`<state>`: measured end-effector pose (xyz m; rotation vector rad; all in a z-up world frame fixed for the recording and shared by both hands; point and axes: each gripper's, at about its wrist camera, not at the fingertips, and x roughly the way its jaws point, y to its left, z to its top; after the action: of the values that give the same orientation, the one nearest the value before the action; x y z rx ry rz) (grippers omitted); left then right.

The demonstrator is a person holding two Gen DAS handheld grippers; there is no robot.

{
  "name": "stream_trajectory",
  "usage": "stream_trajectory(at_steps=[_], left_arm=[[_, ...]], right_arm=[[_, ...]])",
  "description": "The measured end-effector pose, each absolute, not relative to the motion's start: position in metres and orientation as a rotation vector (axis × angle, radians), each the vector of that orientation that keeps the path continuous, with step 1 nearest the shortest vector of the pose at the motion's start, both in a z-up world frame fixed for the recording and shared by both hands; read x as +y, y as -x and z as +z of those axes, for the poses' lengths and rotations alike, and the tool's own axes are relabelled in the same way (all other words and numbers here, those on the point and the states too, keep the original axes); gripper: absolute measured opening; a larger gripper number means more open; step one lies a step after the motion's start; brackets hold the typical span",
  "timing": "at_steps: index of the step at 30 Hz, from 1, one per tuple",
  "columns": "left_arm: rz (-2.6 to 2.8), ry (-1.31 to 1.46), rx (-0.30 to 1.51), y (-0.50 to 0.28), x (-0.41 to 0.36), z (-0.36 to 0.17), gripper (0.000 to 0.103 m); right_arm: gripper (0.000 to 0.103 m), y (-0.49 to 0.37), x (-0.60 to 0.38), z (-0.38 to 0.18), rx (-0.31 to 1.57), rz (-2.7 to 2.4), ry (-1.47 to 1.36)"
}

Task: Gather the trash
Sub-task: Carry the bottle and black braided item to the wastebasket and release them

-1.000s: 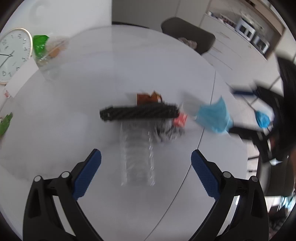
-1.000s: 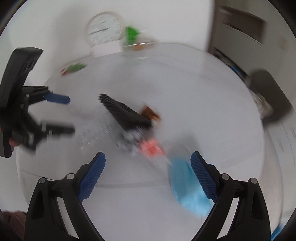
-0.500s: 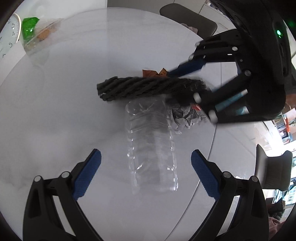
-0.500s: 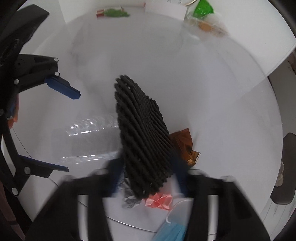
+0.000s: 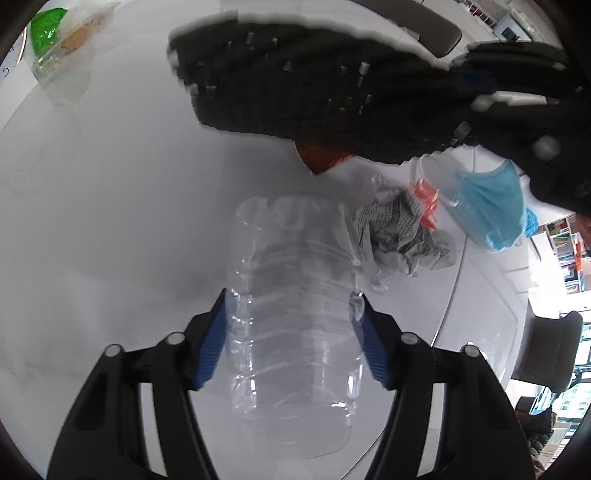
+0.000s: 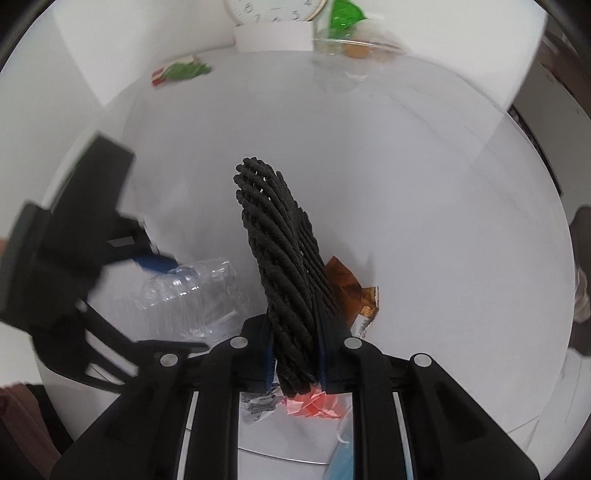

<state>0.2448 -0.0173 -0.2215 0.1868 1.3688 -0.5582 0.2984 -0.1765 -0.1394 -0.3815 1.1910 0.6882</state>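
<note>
We see a round white surface (image 6: 406,184) carrying scattered litter. A clear crushed plastic bottle (image 5: 295,314) lies on its side; touching it is a crumpled newspaper ball (image 5: 399,236), with a pink scrap (image 5: 426,203) and a blue face mask (image 5: 491,206) just beyond. An orange-brown wrapper (image 6: 354,291) lies near them. At the far edge we see a clock (image 6: 273,11), a green packet (image 6: 181,72) and a clear bag (image 6: 354,40).

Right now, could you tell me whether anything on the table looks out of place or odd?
Yes: the black woven mat stands on edge, pinched in the right gripper, instead of lying flat. The clear plastic bottle lies on its side, looking crumpled.
</note>
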Motion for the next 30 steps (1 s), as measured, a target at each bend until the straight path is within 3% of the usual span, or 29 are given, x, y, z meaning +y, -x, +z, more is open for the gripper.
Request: stream_trajectory(at_steps=[6,15,21,30], left_arm=[[-0.524,-0.15,1.341,-0.235,-0.013,-0.213,0.061],[-0.465,-0.122,1.24,-0.167,-0.013,-0.141,0.061],[-0.505,-0.124,1.206,-0.113,-0.038,-0.1,0.061],[-0.754,-0.207,1.175,-0.001,-0.145,-0.088,0.061]], right_arm=[[0.017,-0.294,-0.195,-0.117,1.161,0.657,0.218],[0.018,-0.238,-0.248,-0.059,1.054,0.584,-0.023],[0.018,-0.137,-0.319,-0.035,1.007,0.456,-0.128],[0.018,0.047,-0.431,-0.049,1.029,0.174,-0.253]])
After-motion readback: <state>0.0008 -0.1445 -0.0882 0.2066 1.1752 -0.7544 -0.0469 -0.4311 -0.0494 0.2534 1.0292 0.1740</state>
